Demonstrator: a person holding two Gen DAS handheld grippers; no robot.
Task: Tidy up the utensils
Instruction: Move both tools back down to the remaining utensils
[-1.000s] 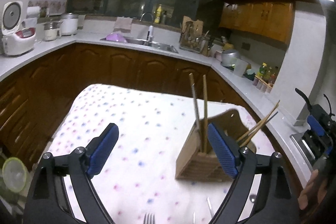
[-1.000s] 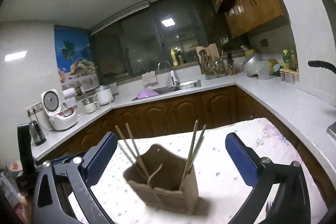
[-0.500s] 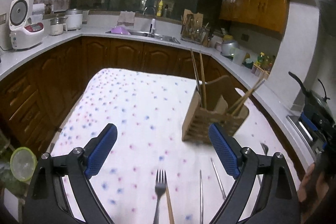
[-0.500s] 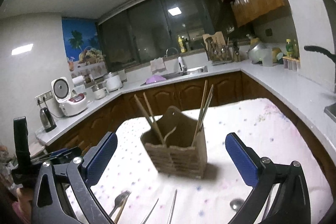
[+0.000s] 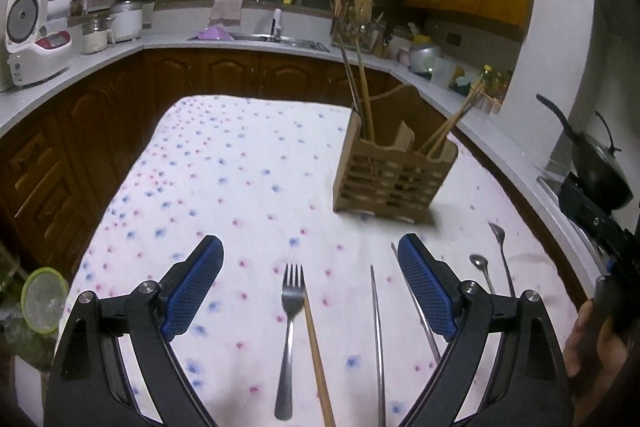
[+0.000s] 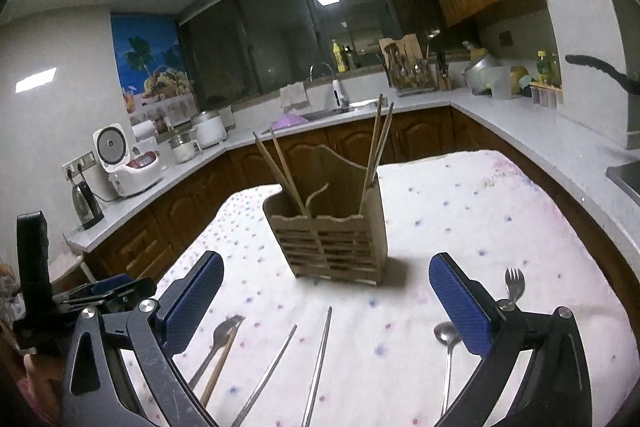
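Observation:
A slatted wooden utensil holder [image 5: 392, 171] [image 6: 332, 239] stands on the dotted tablecloth [image 5: 240, 179], with wooden chopsticks [image 5: 362, 95] leaning in two of its compartments. Loose on the cloth in front of it lie a fork [image 5: 290, 307], a wooden chopstick [image 5: 316, 355], two metal chopsticks [image 5: 376, 327] and two spoons [image 5: 480, 267]. My left gripper [image 5: 306, 243] hangs open above the fork, holding nothing. My right gripper [image 6: 325, 261] is also open and empty, over the metal chopsticks [image 6: 320, 359], between a fork [image 6: 220, 339] and a spoon [image 6: 446, 339]. A second fork [image 6: 514, 285] lies far right.
White counters [image 5: 100, 55] over brown cabinets wrap around the table on three sides. A rice cooker [image 5: 32, 39], pots, a sink [image 5: 280, 41] and a rack of utensils stand there. A black pan [image 5: 600, 171] sits at the right. A green-rimmed lid [image 5: 44, 299] lies low left.
Both views have dropped and pulled back from the holder. The loose fork, chopsticks and spoons on the cloth have come into sight below both grippers. The jaws stay wide apart.

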